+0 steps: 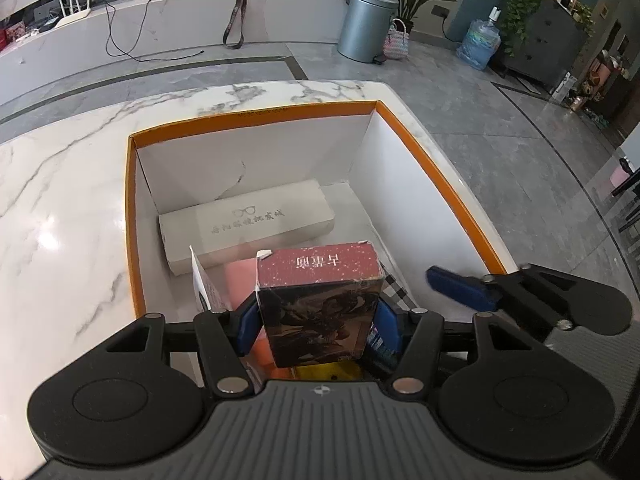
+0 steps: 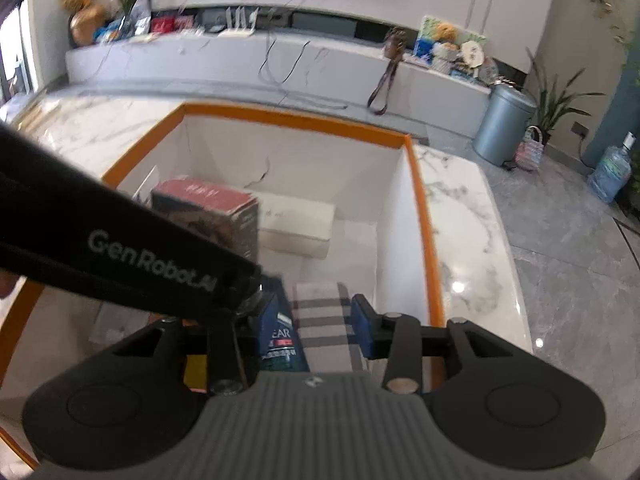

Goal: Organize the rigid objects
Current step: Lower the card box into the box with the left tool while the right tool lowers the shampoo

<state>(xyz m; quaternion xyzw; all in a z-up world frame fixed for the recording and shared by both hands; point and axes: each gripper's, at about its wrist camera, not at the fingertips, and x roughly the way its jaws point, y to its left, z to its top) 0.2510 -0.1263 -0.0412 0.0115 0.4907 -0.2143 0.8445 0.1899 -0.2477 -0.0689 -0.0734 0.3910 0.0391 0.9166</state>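
Left wrist view: the left tongs (image 1: 318, 322) are clamped on the red box (image 1: 318, 300), held upright over the orange-rimmed carton (image 1: 436, 184) on the marble table (image 1: 60, 200). A grey glasses case (image 1: 246, 224) lies at the carton's far wall. The right tongs (image 1: 460, 288) sit very near; a bump could knock the box askew.

Right wrist view: the right tongs (image 2: 316, 322) straddle a plaid box (image 2: 324, 320) without visibly pressing, beside a blue packet (image 2: 280, 344). The left tool crosses above, so tangling seems the risk.
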